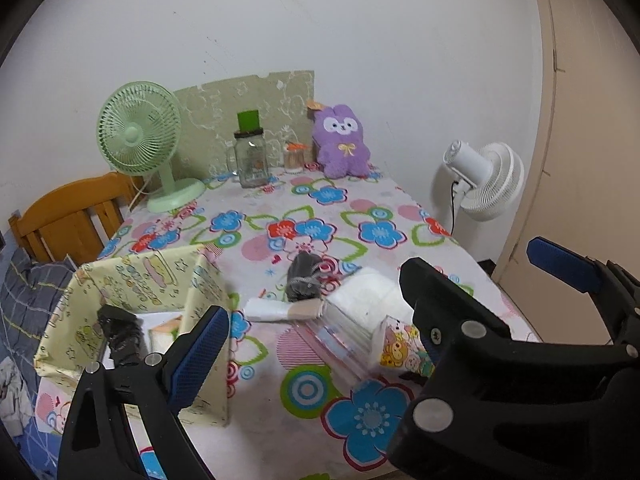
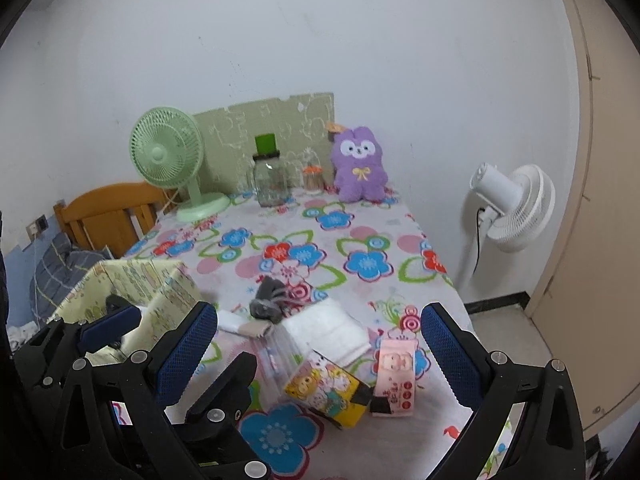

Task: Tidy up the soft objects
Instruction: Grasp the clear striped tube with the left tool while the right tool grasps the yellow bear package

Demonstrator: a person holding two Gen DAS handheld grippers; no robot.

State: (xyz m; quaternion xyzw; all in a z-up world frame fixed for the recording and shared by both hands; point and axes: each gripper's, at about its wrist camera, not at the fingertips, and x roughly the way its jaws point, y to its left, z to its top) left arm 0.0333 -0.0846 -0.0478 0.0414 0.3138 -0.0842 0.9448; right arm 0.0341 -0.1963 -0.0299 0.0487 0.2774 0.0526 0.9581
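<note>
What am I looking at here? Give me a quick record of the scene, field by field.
surface: table under a flowered cloth
container: yellow patterned box, open top, a dark item already inside
loose items: grey rolled socks, white folded towel, clear plastic pack, yellow cartoon tissue pack, pink tissue pack
back of table: green fan, glass jar, purple plush bunny
floor: white fan
left gripper: open, holds nothing
right gripper: open, holds nothing
</note>
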